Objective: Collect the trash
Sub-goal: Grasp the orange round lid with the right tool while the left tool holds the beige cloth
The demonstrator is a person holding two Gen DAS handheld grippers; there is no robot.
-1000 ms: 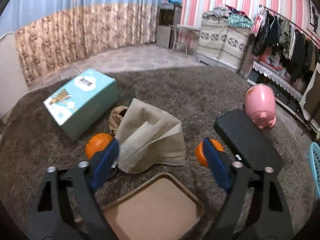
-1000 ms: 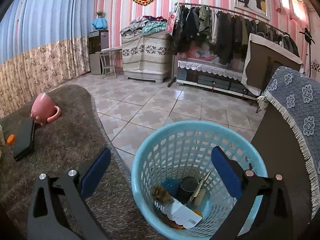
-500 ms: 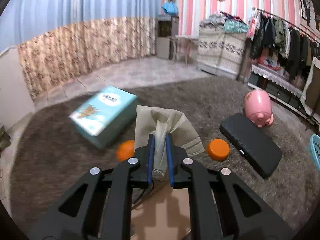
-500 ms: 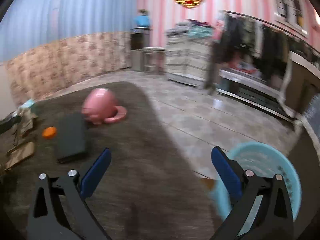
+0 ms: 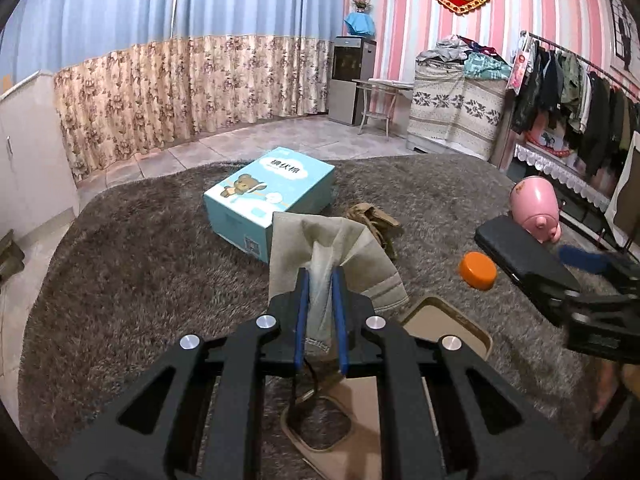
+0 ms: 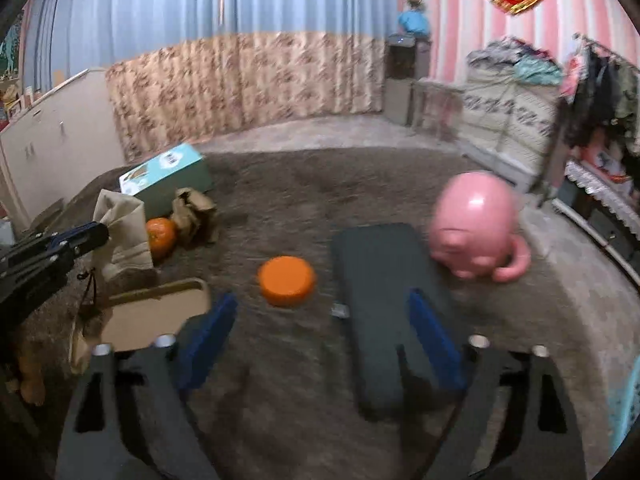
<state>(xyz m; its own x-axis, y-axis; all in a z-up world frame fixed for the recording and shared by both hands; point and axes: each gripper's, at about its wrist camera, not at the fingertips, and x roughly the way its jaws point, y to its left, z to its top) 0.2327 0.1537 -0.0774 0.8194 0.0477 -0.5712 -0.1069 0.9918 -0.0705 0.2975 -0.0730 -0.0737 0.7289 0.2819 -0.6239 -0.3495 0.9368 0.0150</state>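
1. The left gripper (image 5: 320, 280) has its blue-padded fingers (image 5: 301, 312) pressed together on a fold of a crumpled beige paper bag (image 5: 320, 248), which stands above the shaggy brown-grey carpet (image 5: 140, 272).
2. Seen from the right wrist view, the same beige bag (image 6: 122, 232) sits at the left gripper's tip (image 6: 94, 236), at the left side of the carpet (image 6: 304, 380).
3. The right gripper (image 6: 320, 320) has its two blue fingers (image 6: 208, 332) well apart, with nothing between them but carpet and the near end of a flat black rectangular case (image 6: 384, 296).
4. A round orange plastic lid (image 6: 286, 280) lies on the carpet just left of the black case, ahead of the open right gripper.
5. A pink pig-shaped mug (image 6: 476, 224) lies tipped on its side to the right of the case.
6. A light blue cardboard tissue box with a bear print (image 5: 268, 196) rests on the carpet behind the held bag.
7. A crumpled brown paper wad (image 5: 374, 220) lies just right of the box, and in the right wrist view an orange fruit (image 6: 160, 236) sits beside that wad (image 6: 194, 216).
8. A flat tan cardboard tray (image 5: 444, 324) lies on the carpet below and to the right of the left gripper.
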